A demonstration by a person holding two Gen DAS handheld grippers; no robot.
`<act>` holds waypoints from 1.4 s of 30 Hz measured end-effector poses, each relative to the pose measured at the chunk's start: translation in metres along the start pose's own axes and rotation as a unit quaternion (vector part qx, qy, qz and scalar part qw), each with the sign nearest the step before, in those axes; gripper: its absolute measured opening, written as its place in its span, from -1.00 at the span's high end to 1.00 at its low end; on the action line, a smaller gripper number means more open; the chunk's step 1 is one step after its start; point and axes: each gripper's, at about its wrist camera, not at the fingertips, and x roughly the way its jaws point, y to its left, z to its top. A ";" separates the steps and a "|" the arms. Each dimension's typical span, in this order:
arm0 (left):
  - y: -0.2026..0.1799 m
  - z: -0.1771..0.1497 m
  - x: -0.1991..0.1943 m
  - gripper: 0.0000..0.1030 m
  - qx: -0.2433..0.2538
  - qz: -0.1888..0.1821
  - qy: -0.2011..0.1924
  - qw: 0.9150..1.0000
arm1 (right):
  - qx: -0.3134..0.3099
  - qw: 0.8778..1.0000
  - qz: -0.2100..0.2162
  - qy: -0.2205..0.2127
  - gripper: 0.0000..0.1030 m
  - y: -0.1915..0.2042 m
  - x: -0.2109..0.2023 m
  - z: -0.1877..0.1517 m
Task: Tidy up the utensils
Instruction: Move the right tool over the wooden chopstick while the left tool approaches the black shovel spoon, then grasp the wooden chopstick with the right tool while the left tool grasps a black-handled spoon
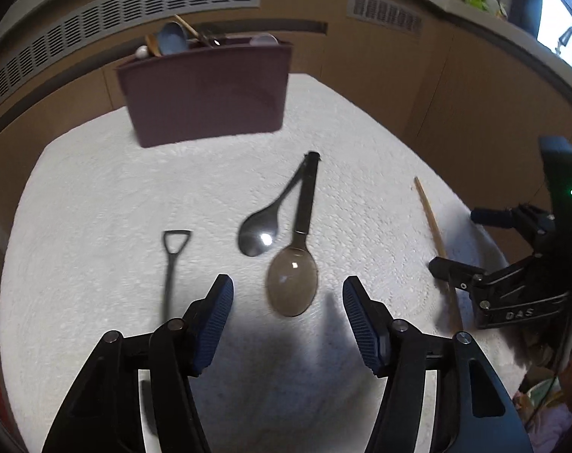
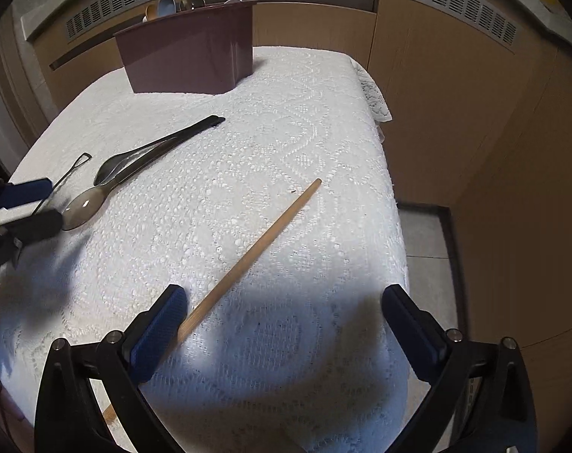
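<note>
1. On the white lace tablecloth [image 2: 305,120] the loose utensils lie flat in front of me, while the maroon utensil holder [image 1: 206,94] stands upright at the far edge with several pieces already poking out of its top. I take it as the place everything goes.

2. My left gripper [image 1: 288,324] hangs with its jaws apart and nothing between them, just short of the brown translucent spoon [image 1: 292,283]. The bowl faces me, so I judge that spoon is my next pick on this side.

3. Beside it lies a black spoon [image 1: 257,232], its handle meeting the brown one's at the far tip, and to the left a small shovel-shaped utensil [image 1: 172,260] sits apart.

4. My right gripper [image 2: 284,334] is spread wide too. The wooden stick [image 2: 255,249] runs diagonally and passes under or against its left pad [image 2: 159,334]; I cannot tell whether they touch. Nothing is clamped.

5. Lettering on the right gripper's body, seen from the left wrist, looks like "DAS"; I read nothing else.
</note>
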 end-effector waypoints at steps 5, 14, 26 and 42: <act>-0.008 0.003 0.022 0.25 0.006 0.041 -0.011 0.999 | 0.004 1.000 0.009 -0.001 -0.99 -0.001 -0.001 0.000; 0.023 0.016 -0.042 0.33 -0.028 0.079 -0.106 0.991 | 0.045 0.999 -0.010 -0.008 -0.26 0.004 0.003 0.019; 0.076 0.025 -0.096 0.57 -0.066 0.116 -0.168 0.977 | -0.048 0.998 0.037 -0.026 0.89 0.078 0.006 0.062; 0.103 -0.027 -0.044 0.25 -0.082 0.053 -0.016 0.995 | -0.043 0.999 0.026 -0.009 0.89 0.055 0.006 0.042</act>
